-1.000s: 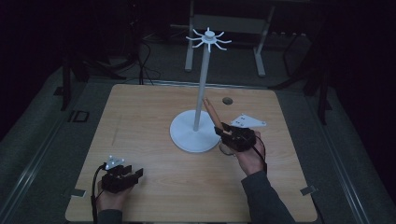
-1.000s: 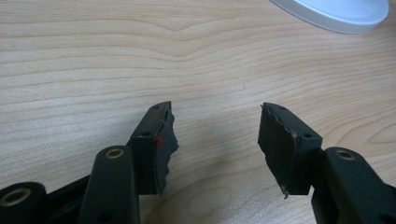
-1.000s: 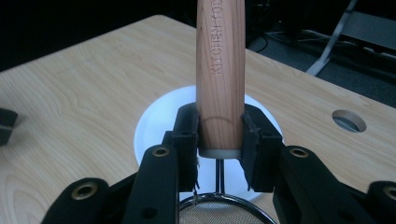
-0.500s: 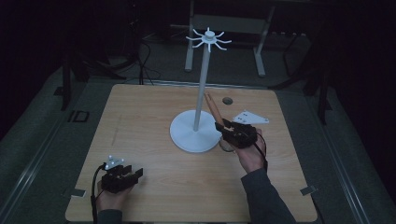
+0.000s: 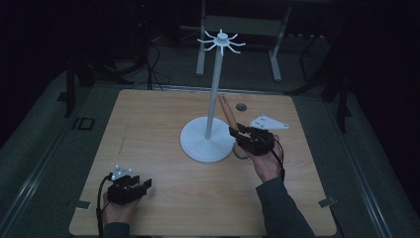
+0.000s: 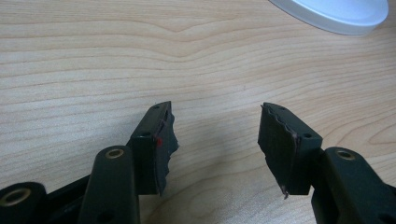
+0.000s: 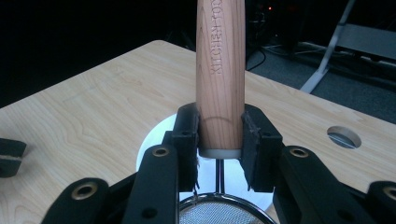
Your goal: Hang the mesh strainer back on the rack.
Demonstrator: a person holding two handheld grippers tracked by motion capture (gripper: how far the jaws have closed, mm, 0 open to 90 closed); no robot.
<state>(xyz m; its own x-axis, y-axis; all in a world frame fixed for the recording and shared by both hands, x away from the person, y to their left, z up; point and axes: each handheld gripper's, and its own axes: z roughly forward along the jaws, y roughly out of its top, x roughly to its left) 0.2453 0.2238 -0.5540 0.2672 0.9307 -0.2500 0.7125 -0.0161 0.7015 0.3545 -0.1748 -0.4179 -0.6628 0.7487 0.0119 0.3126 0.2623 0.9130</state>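
Both pads of the right gripper [image 7: 219, 140] clamp a wooden strainer handle [image 7: 220, 70], its top cut off. Half the mesh bowl [image 7: 219, 215] hides below; the left gripper [image 6: 217, 140] gapes empty.

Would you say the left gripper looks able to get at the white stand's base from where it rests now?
Probably yes. The left gripper is open and holds nothing, and bare table lies between it and the stand's base. The right gripper, shut on the strainer's wooden handle, is on the base's far side.
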